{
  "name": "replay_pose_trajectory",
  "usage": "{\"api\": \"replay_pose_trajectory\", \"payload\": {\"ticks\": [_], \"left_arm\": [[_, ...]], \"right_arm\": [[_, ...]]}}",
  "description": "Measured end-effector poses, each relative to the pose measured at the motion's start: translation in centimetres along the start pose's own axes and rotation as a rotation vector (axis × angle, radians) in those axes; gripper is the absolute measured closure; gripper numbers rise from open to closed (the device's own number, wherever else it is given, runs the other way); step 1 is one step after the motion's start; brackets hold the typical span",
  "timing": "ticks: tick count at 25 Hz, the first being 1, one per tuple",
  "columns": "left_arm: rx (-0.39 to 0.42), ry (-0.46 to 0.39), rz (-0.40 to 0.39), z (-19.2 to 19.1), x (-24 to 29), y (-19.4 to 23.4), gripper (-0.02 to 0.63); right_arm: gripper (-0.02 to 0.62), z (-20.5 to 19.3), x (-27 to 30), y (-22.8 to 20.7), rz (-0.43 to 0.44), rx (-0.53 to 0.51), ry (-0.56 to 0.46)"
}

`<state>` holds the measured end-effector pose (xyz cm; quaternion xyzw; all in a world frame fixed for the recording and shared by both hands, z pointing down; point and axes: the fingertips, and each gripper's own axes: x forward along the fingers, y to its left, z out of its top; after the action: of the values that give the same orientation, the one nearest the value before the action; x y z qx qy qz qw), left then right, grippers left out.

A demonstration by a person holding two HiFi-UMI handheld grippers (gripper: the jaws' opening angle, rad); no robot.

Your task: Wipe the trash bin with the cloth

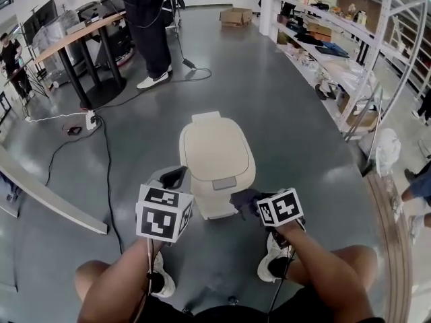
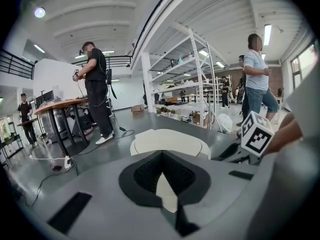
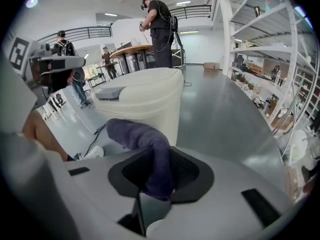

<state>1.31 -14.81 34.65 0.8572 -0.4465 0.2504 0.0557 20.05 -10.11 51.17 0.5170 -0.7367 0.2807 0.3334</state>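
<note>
The cream trash bin (image 1: 215,157) stands with its lid down on the grey floor (image 1: 289,133), just in front of the crouching person's knees. The right gripper (image 1: 256,204) is clamped on a dark purple cloth (image 1: 242,198), which bulges out of the jaws at the bin's lower front right; I can't tell if it touches. The left gripper (image 1: 176,177) sits just beside the bin's left side, jaws closed tip to tip around nothing. Further back, another person (image 1: 148,25) stands near a long table (image 1: 74,36).

Cloth (image 3: 142,141) end inside right gripper (image 3: 159,184)
</note>
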Motion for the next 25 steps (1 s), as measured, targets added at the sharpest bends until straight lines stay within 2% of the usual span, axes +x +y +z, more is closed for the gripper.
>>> {"api": "replay_pose_trajectory", "payload": {"ticks": [7, 15, 20, 25], "left_arm": [[0.045, 0.000, 0.025, -0.3, -0.4, 0.1, 0.609], [0.009, 0.019, 0.021, -1.4, -0.5, 0.7, 0.607], [-0.006, 0.026, 0.012, -1.6, -0.6, 0.6, 0.609], [-0.015, 0.016, 0.003, -1.5, -1.3, 0.7, 0.607]], "right_arm": [[0.494, -0.2, 0.2, -1.9, -0.049, 0.028, 0.001], [0.494, -0.9, 0.2, -2.9, -0.058, 0.015, 0.007], [0.494, -1.8, -1.0, -0.4, -0.010, -0.025, 0.006], [0.494, -2.2, 0.0, 4.9, 0.066, -0.128, 0.039]]}}
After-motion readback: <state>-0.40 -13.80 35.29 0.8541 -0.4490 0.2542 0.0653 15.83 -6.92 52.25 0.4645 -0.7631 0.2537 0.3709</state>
